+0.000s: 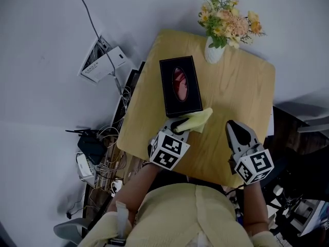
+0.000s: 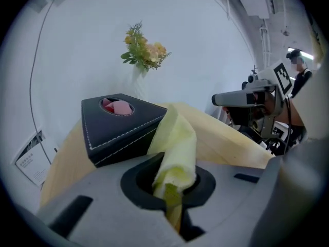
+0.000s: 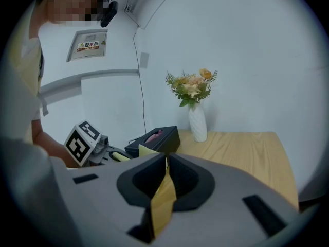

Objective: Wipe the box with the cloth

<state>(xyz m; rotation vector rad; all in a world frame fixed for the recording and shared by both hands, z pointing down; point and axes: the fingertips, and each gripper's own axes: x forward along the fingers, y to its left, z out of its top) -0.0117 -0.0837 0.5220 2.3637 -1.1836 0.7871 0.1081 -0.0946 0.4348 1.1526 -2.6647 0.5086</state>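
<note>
While our left gripper (image 1: pixel 178 124) pinches the yellow cloth (image 1: pixel 199 119) at the near corner of the black box (image 1: pixel 180 85), that box lies flat on the wooden table (image 1: pixel 241 94), near the vase of flowers (image 1: pixel 215 49). Our right gripper (image 1: pixel 234 125) hangs over the table's near right part, jaws pressed together, apart from the box.
</note>
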